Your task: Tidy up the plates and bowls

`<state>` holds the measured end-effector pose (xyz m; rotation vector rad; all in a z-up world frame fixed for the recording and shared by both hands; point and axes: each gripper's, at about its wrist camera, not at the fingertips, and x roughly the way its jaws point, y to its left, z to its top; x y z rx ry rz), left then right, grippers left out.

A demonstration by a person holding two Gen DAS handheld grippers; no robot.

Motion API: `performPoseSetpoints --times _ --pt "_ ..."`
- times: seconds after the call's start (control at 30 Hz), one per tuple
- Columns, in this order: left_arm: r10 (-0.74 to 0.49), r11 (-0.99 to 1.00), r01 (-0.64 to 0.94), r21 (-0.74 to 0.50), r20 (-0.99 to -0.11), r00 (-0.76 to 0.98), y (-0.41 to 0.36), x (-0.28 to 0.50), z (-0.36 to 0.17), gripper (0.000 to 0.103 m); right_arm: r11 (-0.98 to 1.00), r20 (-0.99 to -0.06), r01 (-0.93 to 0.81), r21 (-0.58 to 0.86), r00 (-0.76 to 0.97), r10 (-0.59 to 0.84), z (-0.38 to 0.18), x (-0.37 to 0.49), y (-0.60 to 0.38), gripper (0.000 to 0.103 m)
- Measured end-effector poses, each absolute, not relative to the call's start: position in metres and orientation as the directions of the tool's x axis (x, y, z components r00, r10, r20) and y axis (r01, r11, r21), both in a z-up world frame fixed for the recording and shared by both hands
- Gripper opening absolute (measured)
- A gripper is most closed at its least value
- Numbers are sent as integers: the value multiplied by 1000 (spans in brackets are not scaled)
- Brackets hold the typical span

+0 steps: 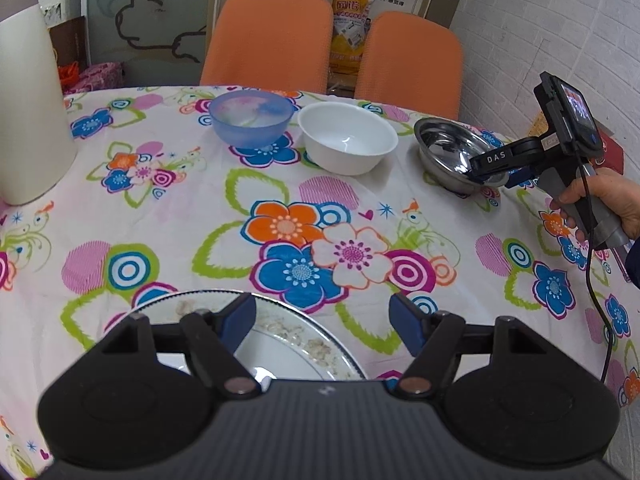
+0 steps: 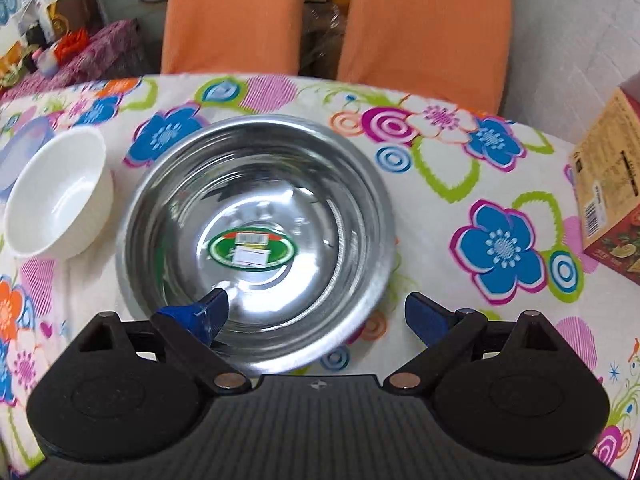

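- On the flowered tablecloth (image 1: 200,216), three bowls stand in a row along the far side: a translucent blue bowl (image 1: 251,118) at left, a white bowl (image 1: 347,136) just beside it, and a steel bowl (image 1: 452,152) to the right, a little apart from the white one.
- The steel bowl (image 2: 256,236) is upright and empty, with an oval green sticker (image 2: 251,249) on its inner bottom.
- The right gripper (image 2: 316,316) has its jaws spread wide; its left blue pad (image 2: 200,314) reaches over the bowl's near rim, its right pad lies outside over the cloth. Whether either pad touches the steel, I cannot tell.
- A hand (image 1: 600,204) holds that gripper's grey handle at the table's right edge.
- The left gripper (image 1: 322,320) is also spread wide, above a patterned plate (image 1: 296,344) at the near edge.
- Beyond the table stand two orange chairs (image 1: 272,36); a tall white cylinder (image 1: 28,112) stands at left, a printed carton (image 2: 608,184) at right.
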<state>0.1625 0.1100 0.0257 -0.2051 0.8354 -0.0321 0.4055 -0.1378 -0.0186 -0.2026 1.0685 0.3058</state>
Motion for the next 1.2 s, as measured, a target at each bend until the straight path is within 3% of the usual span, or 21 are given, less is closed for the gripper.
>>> performPoseSetpoints --times 0.17,0.33,0.47,0.67,0.93,0.97,1.07,1.13,1.2 --pt "-133 977 -32 -210 -723 678 107 164 29 72 917 -895 -397 34 397 204 -5 388 -139 82" --pt "-202 963 6 -270 -704 680 88 199 47 73 943 -815 -330 -37 556 162 9 370 -149 83" --pt "-271 920 -48 -388 -723 635 69 254 49 74 956 -748 -294 -1 635 194 5 357 -163 83" --pt "-238 886 -193 -421 -772 590 39 324 33 74 952 -718 -300 51 652 244 -7 364 -172 83" --pt "-208 886 -246 -393 -811 547 14 378 8 73 934 -738 -354 56 615 277 -30 389 -168 82" --pt "-219 885 -239 -400 -811 543 11 380 5 70 931 -738 -360 60 613 284 -32 389 -170 82" --pt "-234 891 -226 -395 -824 516 4 387 -3 45 924 -736 -379 55 610 294 -37 389 -171 80" --pt "-246 892 -217 -396 -829 502 1 392 -8 8 918 -736 -394 38 611 293 -39 388 -170 79" --pt "-239 896 -215 -389 -830 504 -1 392 -9 8 907 -733 -421 26 609 304 -37 383 -166 77"
